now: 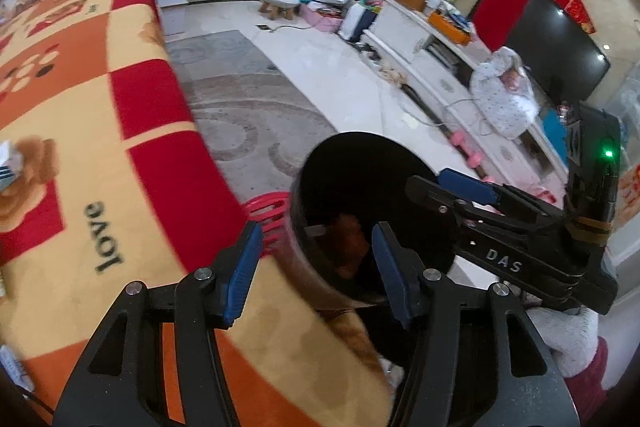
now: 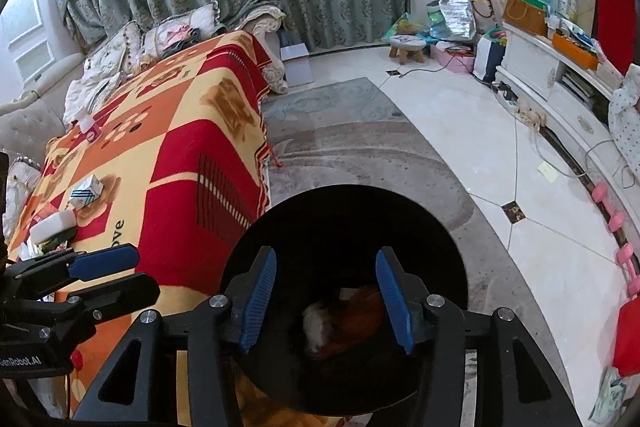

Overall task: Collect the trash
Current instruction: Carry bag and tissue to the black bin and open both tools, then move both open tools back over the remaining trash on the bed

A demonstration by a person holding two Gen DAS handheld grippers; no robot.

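Observation:
A black round bin (image 2: 348, 227) stands on the floor beside the blanket-covered table (image 2: 168, 131). Orange and white trash (image 2: 344, 319) lies at its bottom. My right gripper (image 2: 326, 301) is open and empty, right above the bin's mouth. My left gripper (image 1: 316, 267) is open and empty, straddling the bin's near rim (image 1: 304, 259); the bin (image 1: 360, 179) and the right gripper (image 1: 480, 195) show in the left wrist view. On the table lie a small blue-striped carton (image 2: 86, 191), a white packet (image 2: 52, 225) and a pink-and-white box (image 2: 90, 131).
A red slotted basket (image 1: 268, 215) sits between table and bin. A grey rug (image 2: 360, 147) covers the floor. A white TV cabinet (image 2: 560, 87) with clutter runs along the right, pink dumbbells (image 2: 616, 219) at its foot. A small stool (image 2: 406, 49) stands by the curtain.

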